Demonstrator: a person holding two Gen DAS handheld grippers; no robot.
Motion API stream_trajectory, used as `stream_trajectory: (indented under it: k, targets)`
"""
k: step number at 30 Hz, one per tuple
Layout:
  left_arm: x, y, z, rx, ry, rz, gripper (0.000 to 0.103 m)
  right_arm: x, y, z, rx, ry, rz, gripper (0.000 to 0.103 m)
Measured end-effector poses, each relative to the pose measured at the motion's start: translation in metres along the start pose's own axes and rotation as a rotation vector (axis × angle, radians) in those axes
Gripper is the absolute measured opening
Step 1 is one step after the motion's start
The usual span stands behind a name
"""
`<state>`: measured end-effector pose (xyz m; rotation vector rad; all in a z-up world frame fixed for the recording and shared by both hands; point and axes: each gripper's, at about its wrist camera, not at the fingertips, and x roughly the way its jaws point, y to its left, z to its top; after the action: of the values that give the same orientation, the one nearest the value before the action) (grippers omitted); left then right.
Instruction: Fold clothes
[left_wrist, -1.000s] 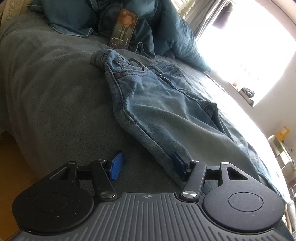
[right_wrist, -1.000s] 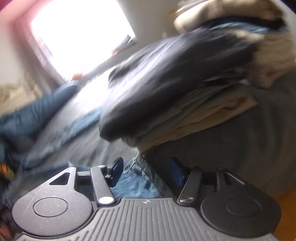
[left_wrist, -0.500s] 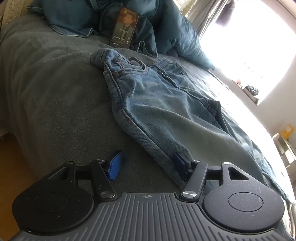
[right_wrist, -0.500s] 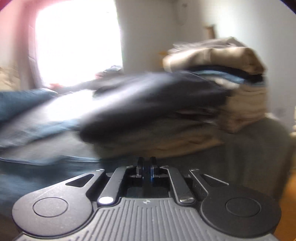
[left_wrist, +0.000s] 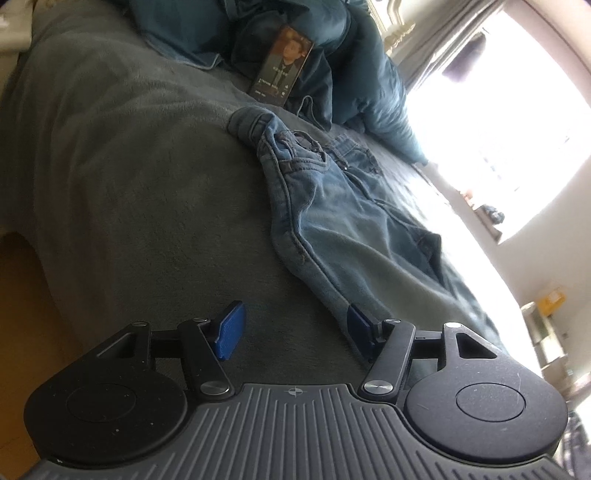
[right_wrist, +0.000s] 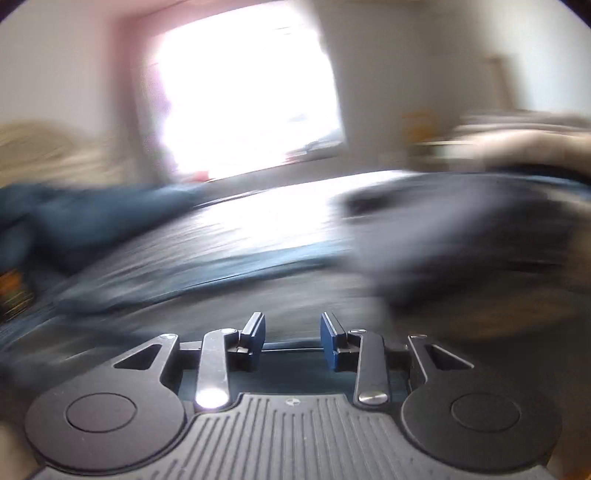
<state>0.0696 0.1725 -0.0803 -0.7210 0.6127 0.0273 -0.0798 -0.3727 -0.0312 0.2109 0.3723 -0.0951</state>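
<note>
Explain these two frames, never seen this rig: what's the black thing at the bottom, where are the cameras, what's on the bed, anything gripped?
No robot arm here. A person holds a two-finger gripper in each hand, each with a fisheye camera looking along its blue-padded fingers. In the left wrist view, the left gripper is open over a grey blanket, beside blue jeans lying spread out; nothing is held. Teal bedding and a phone lie beyond. The right wrist view is motion-blurred: the right gripper is opening, nothing between its fingers. A clothes pile shows at right.
</note>
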Motion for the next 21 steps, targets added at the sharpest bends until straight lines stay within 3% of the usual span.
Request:
stream_trajectory:
  k: [4,8,9,13,15,21]
  targets:
    - [-0.003,0.006,0.001,-0.045,-0.007,-0.048,0.061,0.055,0.089,-0.017,-0.203,0.161,0.304,0.039]
    - [-0.001,0.011,0.003,-0.073,-0.015,-0.082,0.061,0.079,0.143,-0.043,-0.205,0.319,0.503,0.041]
    - [0.002,0.013,0.004,-0.082,-0.012,-0.091,0.061,0.084,0.147,-0.048,-0.157,0.362,0.539,0.041]
    - [0.014,0.016,0.010,-0.107,0.003,-0.122,0.061,0.107,0.092,-0.071,0.296,0.517,0.496,0.043]
    - [0.020,0.016,0.012,-0.103,0.012,-0.133,0.061,0.105,0.051,-0.085,0.511,0.533,0.446,0.040]
    - [0.031,0.013,0.014,-0.085,0.018,-0.153,0.062,0.058,-0.047,-0.094,0.860,0.342,0.270,0.040]
